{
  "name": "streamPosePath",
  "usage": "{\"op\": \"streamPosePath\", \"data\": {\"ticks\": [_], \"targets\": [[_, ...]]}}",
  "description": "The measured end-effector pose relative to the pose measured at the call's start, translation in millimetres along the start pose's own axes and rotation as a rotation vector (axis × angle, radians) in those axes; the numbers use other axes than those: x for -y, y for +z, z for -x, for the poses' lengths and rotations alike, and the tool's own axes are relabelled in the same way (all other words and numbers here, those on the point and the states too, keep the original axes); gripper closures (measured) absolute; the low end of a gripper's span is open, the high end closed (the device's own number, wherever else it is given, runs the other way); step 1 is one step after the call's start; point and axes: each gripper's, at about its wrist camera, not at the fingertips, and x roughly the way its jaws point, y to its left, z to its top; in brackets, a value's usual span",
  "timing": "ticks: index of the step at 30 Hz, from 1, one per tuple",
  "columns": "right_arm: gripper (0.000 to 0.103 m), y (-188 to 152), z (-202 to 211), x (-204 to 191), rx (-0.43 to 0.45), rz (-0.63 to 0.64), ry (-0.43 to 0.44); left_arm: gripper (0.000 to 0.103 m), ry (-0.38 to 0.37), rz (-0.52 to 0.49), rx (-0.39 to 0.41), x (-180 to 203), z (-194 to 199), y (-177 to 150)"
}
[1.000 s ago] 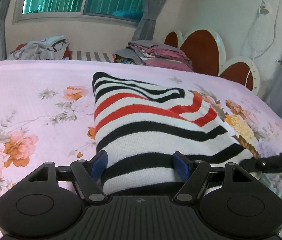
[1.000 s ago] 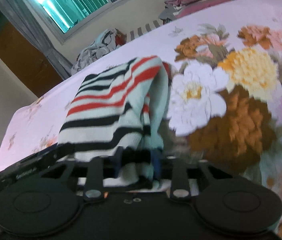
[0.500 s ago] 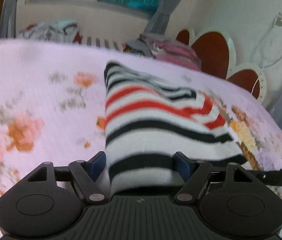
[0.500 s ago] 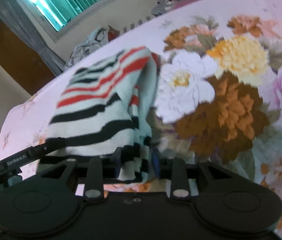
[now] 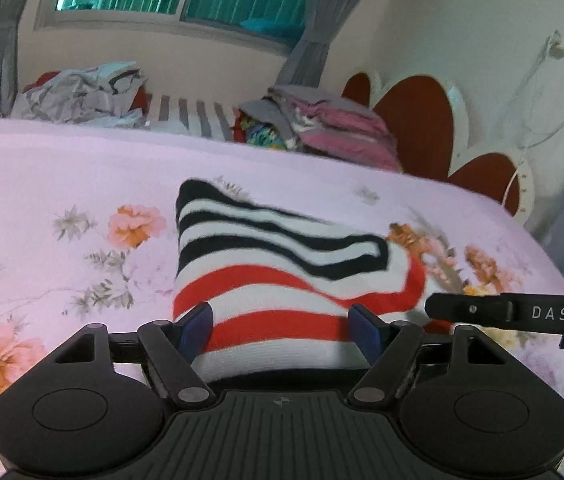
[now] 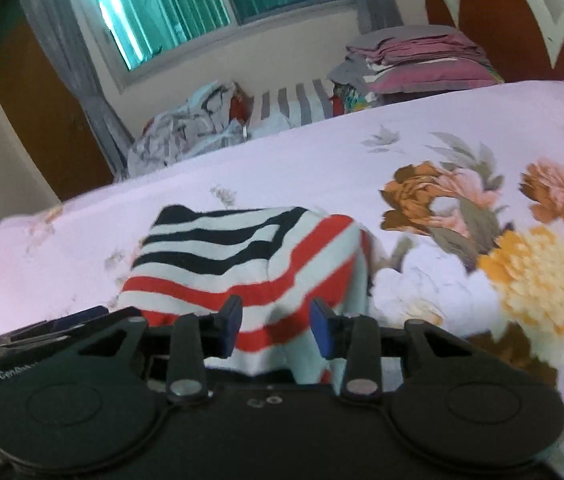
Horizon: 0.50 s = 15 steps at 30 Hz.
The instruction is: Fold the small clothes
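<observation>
A small knit garment with white, black and red stripes lies folded on the pink floral bedsheet. It also shows in the right wrist view. My left gripper is open, its blue pads wide apart on either side of the garment's near edge. My right gripper is open too, its pads on either side of the garment's near right edge. The right gripper's black body shows at the right of the left wrist view.
A heap of crumpled clothes and a stack of folded clothes lie beyond the bed's far edge under the window. A red and white headboard stands at the right. A brown door is at far left.
The garment's near part has been folded forward over itself, so it is shorter. My right gripper has let go of the cloth and opened. Both grippers moved forward.
</observation>
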Motion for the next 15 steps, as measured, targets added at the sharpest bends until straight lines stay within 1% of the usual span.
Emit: {"op": "streamPosePath", "data": {"ticks": [2, 3, 4, 5, 6, 9, 10, 12, 14, 15], "targets": [[0.069, -2, -13, -4, -0.016, 0.052, -0.037, 0.03, 0.03, 0.006, -0.02, -5, -9, -6], [0.072, -4, -20, -4, -0.033, 0.079, -0.063, 0.03, 0.029, 0.017, -0.028, -10, -12, -8], [0.077, -7, -28, -2, -0.048, 0.097, -0.086, 0.029, 0.023, 0.031, -0.031, -14, -14, -11], [0.078, -10, -33, 3, -0.052, 0.099, -0.096, 0.029, 0.012, 0.046, -0.036, -18, -16, -13], [0.078, -12, -36, 9, -0.046, 0.082, -0.083, 0.026, 0.011, 0.053, -0.042, -20, -17, -13], [0.077, -8, -31, 10, -0.049, 0.067, -0.066, 0.025, 0.014, 0.078, -0.062, -21, -19, -7], [0.076, -5, -27, 9, -0.039, 0.063, -0.057, 0.025, 0.019, 0.082, -0.052, -19, -15, -4], [0.073, 4, -18, 8, 0.001, 0.042, -0.026, 0.025, 0.007, 0.087, -0.009, -16, -10, 4], [0.072, 16, -19, 7, 0.028, 0.04, -0.027, 0.025, -0.004, 0.091, 0.013, -14, -12, 15], [0.071, 22, -23, 7, 0.032, 0.04, -0.031, 0.025, -0.008, 0.093, 0.011, -14, -16, 20]]}}
